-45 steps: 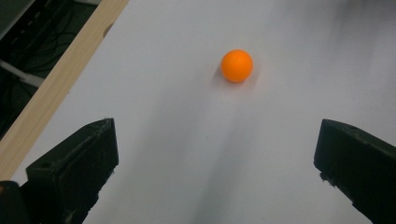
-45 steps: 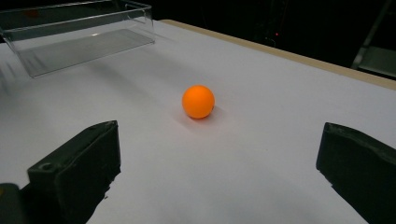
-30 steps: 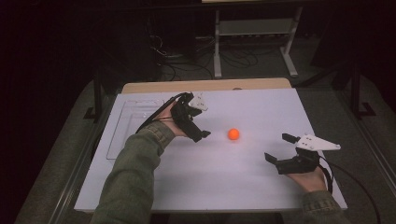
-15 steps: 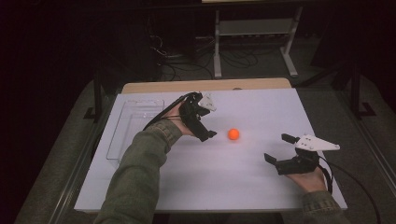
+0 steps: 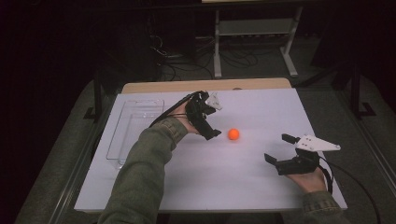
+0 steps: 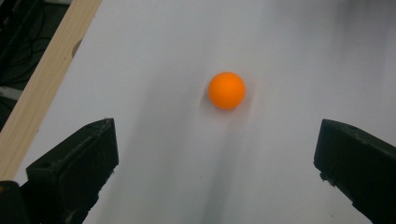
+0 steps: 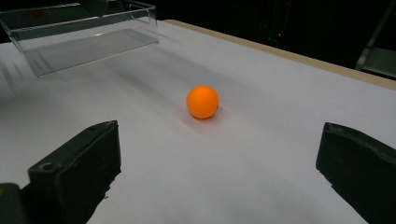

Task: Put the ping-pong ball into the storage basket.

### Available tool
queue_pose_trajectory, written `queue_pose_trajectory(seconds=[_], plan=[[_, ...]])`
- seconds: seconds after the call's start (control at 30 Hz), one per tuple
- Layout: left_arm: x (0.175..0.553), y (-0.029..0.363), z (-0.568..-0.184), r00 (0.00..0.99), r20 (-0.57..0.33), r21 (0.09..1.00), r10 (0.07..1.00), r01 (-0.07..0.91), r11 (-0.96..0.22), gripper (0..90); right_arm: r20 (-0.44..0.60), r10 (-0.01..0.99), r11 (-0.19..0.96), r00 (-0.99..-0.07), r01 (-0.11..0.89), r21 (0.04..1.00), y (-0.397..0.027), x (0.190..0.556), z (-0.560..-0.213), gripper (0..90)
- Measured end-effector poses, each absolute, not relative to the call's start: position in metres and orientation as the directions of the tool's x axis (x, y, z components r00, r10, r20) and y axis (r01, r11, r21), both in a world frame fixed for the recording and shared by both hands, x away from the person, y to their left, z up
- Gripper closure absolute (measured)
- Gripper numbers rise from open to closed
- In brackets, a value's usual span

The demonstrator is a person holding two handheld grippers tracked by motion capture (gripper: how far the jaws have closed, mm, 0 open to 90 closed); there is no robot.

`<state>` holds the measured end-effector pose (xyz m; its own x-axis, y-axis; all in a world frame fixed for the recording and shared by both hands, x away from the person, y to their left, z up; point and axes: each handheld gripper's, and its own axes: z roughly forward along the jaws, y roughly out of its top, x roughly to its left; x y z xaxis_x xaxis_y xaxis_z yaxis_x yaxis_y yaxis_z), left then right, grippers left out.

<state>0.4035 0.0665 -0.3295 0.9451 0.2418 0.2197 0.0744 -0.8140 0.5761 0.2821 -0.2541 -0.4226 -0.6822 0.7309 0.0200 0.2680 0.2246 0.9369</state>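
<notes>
Ball [image 5: 234, 134] handling should be planned around a small, smooth orange sphere with a matte finish, judged light, hollow and rigid, much like a table-tennis ball. It rests alone on the white table [image 5: 187, 186], near the middle, well apart from the clear plastic tray [image 5: 122, 140] at the left side. Because the shape is round and the tabletop is flat and smooth, the ball is likely to roll at the slightest off-centre touch, and a hard squeeze could dent the thin shell or squirt it out sideways. Take hold across the widest part, one jaw on each side, level with the middle of the ball, and close with light force. The left gripper [image 5: 209, 120] is just beside the ball, on its left in the high view, with its jaws spread wide and nothing between them; in the left gripper view the ball [image 6: 226, 90] lies ahead of the opening, roughly centred. The right gripper [image 5: 280, 153] rests on the table nearer the person, apart from the ball, jaws likewise spread and empty. The tray has thin, glossy, see-through walls and a rectangular form; a bare wooden strip [image 5: 205, 86] edges the far side of the table.
</notes>
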Motion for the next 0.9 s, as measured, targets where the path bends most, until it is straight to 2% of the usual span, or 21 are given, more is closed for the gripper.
queue_pose_trajectory(seconds=[0.9], plan=[[0.417,0.053,-0.355,0.959,0.193,0.526,0.207,0.077,-0.847,0.0,0.029,0.731,0.207,-0.682,0.261,0.943,-0.255,0.280,-0.421,0.0]])
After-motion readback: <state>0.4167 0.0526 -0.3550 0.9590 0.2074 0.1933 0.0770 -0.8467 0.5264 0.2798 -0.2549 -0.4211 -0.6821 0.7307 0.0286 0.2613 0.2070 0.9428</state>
